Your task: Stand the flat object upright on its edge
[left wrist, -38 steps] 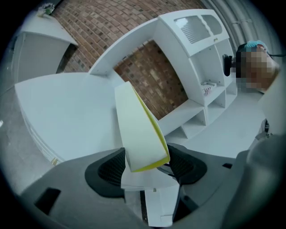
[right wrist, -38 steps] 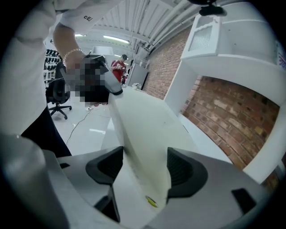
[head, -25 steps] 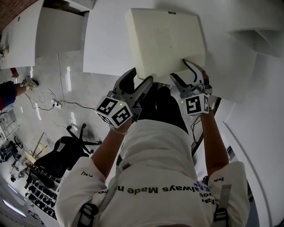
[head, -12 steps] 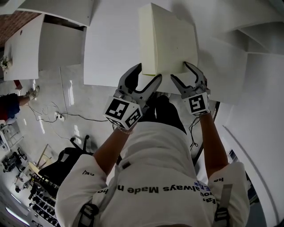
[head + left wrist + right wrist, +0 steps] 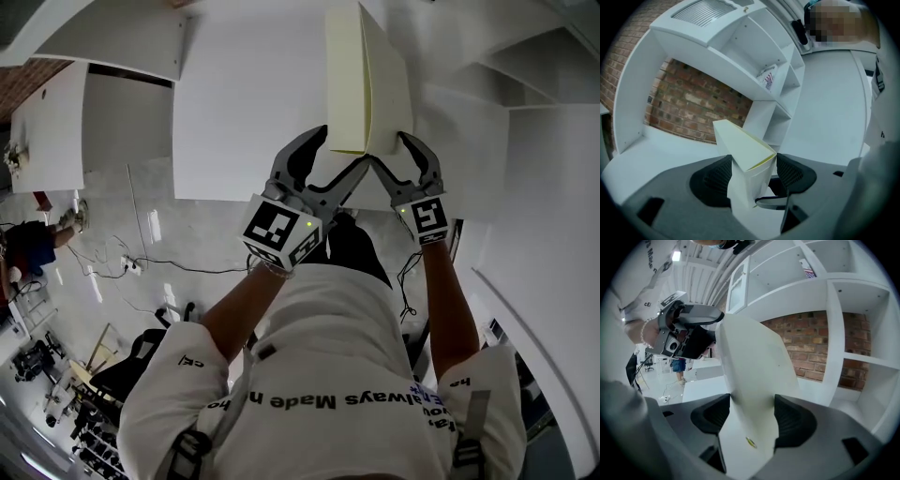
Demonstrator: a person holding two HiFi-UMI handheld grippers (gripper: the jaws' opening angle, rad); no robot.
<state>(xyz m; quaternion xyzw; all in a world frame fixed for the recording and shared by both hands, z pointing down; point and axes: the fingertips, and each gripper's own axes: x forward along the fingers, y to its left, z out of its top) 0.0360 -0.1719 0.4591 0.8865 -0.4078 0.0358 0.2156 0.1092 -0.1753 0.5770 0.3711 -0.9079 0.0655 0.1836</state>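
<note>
With the jaws of my left gripper (image 5: 342,150) and right gripper (image 5: 394,155) each pinching a near corner, the flat box (image 5: 366,80) seems stiff, light and tip-prone.

White bench (image 5: 244,103) is backed by a white open shelving unit (image 5: 843,301), with a red brick wall (image 5: 693,105) showing through its lower bays and a small printed item (image 5: 768,78) on one upper shelf. The floor (image 5: 141,202) is glossy pale tile with glare streaks. Loose cables (image 5: 129,266) run across it, a black office chair (image 5: 136,354) and dark clutter sit lower left, and a second white table (image 5: 47,131) stands across the aisle. The ceiling is ribbed with a bright lamp (image 5: 676,255), the light is even, and a bystander (image 5: 28,246) stands at the far left edge.
</note>
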